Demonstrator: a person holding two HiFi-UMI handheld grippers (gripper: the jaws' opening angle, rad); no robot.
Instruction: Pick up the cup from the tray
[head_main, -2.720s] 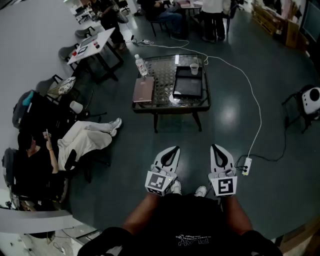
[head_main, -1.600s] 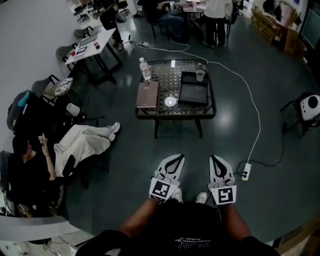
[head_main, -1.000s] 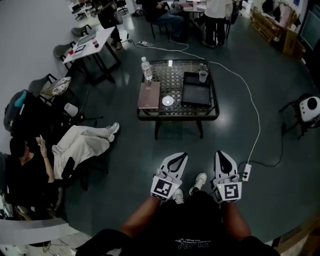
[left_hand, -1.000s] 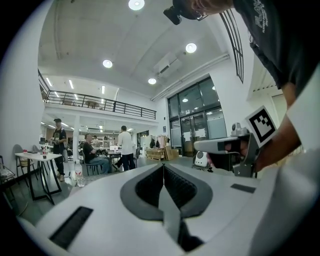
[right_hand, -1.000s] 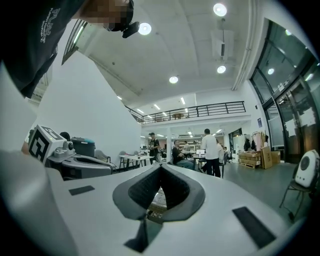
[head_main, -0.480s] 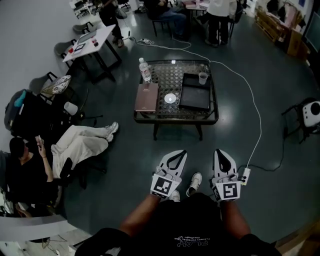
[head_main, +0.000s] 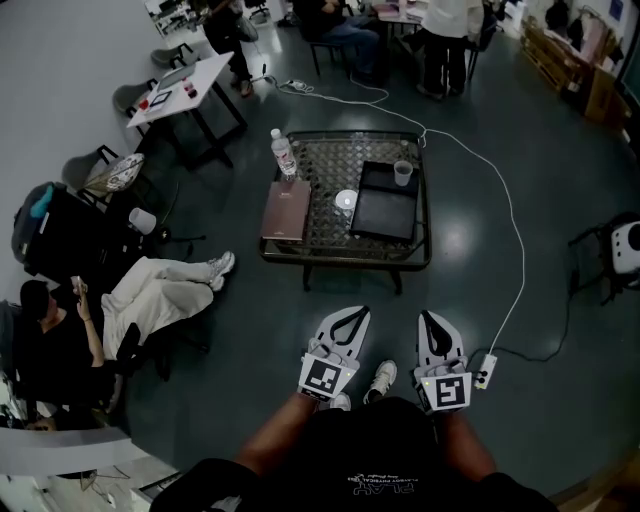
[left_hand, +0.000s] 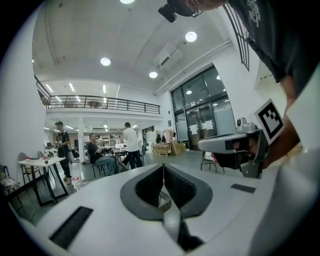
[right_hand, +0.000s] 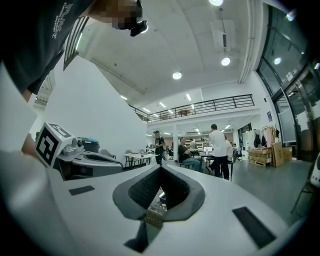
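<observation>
Cup: the cup (head_main: 403, 173) stands upright inside the tray (head_main: 383, 212), in its corner at 1 o'clock.
Tray: black, on the right half of the glass surface (head_main: 330, 165), long side running from 12 to 6 o'clock.
Left gripper: in the head view the left gripper (head_main: 354, 313) is low in the picture, over the dark floor (head_main: 250, 320), and points towards 12 o'clock. Its own view (left_hand: 163, 166) shows the jaws closed tip to tip with nothing between them.
Right gripper: the right gripper (head_main: 431, 318) is beside the left one at its 3 o'clock, and the two are apart. Its own view (right_hand: 160, 167) shows the jaws pressed together at the tips and holding nothing.
Cup to jaws: the cup is well apart from both pairs of jaws, at about 1 o'clock from the left tips and just short of 12 o'clock from the right tips. The near edge of the surface and a stretch of floor lie between.
Other things on the surface: a bottle (head_main: 283, 155) at the corner at 10 o'clock, a book (head_main: 285, 210) along the left side, and a white disc (head_main: 346, 200) just beside the tray at its 9 o'clock.
Floor: a white cable (head_main: 510, 230) runs past the surface at its 3 o'clock.
</observation>
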